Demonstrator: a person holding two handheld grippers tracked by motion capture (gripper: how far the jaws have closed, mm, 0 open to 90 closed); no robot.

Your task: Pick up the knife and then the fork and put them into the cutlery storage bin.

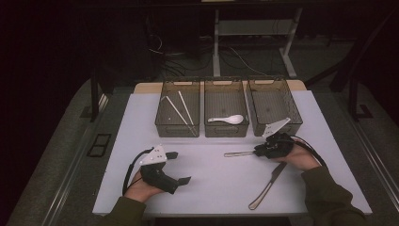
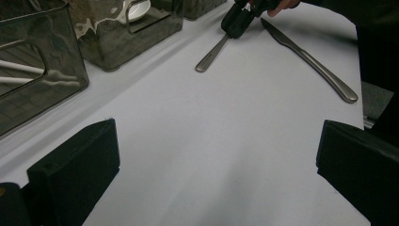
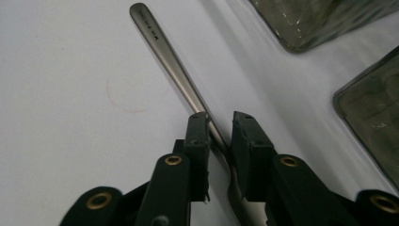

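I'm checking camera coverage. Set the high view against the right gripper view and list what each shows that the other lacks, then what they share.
High view alone: the white ceramic spoon in the middle smoked plastic bin, the white chopsticks, the steel table knife, and the left gripper, jaws wide apart.

Right gripper view alone: small lettering stamped near the handle's tip.

Shared: the right gripper, jaws either side of the slim steel utensil handle, a gap visible, on the white tabletop.

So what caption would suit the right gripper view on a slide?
Right gripper closing its jaws around a steel utensil handle lying on the white table.
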